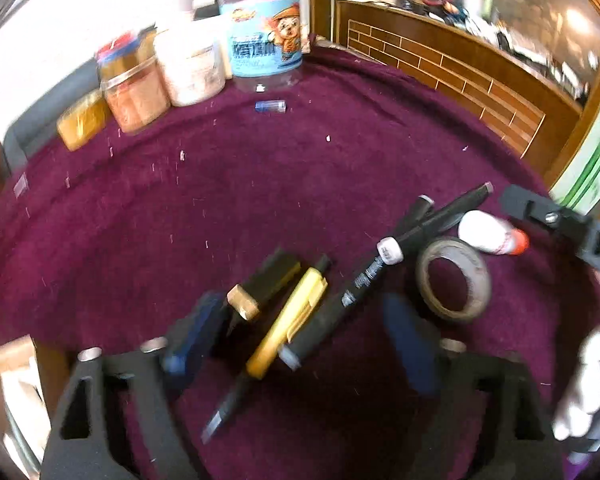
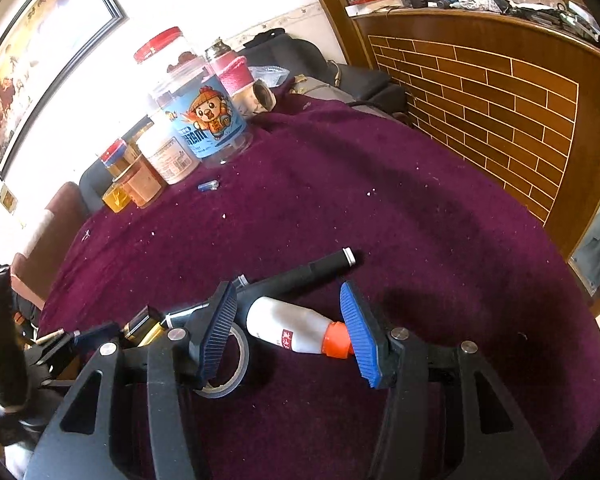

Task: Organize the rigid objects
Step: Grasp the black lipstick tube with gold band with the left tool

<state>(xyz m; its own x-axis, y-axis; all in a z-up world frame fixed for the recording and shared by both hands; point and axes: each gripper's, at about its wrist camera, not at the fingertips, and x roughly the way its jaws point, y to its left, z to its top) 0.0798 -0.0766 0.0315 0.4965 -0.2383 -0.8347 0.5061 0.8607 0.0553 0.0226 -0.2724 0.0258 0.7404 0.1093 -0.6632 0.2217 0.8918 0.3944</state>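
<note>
On the purple cloth lie a yellow pen (image 1: 286,328), a black marker (image 1: 340,308), a gold-ended black block (image 1: 260,284), more black pens (image 1: 444,216), a tape roll (image 1: 454,278) and a white glue bottle with an orange cap (image 1: 490,234). My left gripper (image 1: 300,344) is open, its blue pads either side of the yellow pen and marker, low over them. My right gripper (image 2: 290,334) is open around the glue bottle (image 2: 288,326), just above it. The tape roll (image 2: 224,360) lies under its left finger; a black pen (image 2: 312,270) lies beyond.
Several jars stand at the table's far left: a blue-label jar (image 2: 208,124), a white jar (image 2: 168,154) and orange ones (image 2: 138,182). A small blue cap (image 2: 208,185) lies near them. A brick-pattern wooden counter (image 2: 500,112) rises on the right.
</note>
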